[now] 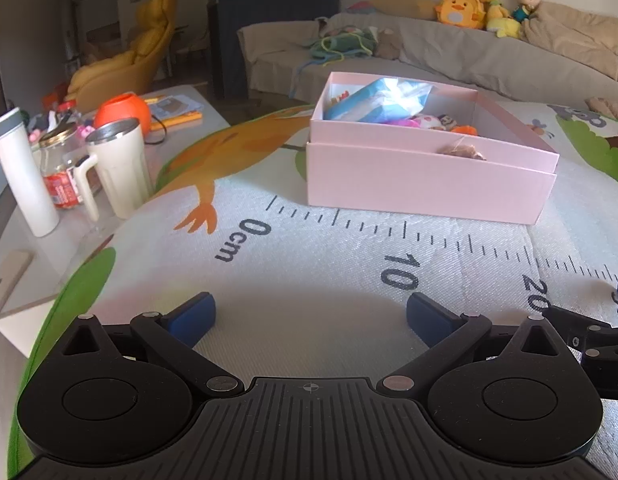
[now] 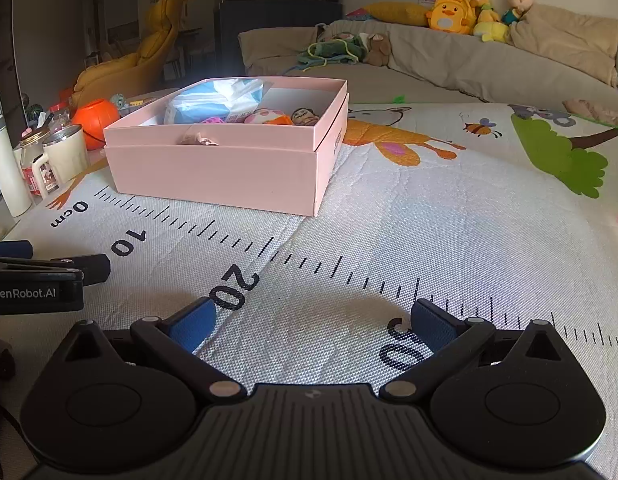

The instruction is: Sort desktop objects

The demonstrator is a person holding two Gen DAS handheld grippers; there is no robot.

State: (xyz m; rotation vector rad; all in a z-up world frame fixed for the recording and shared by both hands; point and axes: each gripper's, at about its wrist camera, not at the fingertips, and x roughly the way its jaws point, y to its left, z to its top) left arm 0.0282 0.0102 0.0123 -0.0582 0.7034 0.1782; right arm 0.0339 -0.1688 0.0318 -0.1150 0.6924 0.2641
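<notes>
I hold my left claw (image 1: 311, 320) and right claw (image 2: 313, 324) spread apart, empty, near the filled pink box (image 1: 425, 184).

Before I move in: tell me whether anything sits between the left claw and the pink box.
Nothing visible does. The left claw is open over bare printed mat, and only the ruler markings lie between it and the pink box. The cups and jar stand off to the left, outside that path.

- Left gripper (image 1: 311, 320): jaws spread wide, nothing between them, low over the play mat (image 1: 309, 264).
- Pink box (image 1: 425, 184): 12 o'clock, filled with items.
- Cream tumbler (image 1: 121, 168): 10 o'clock.
</notes>
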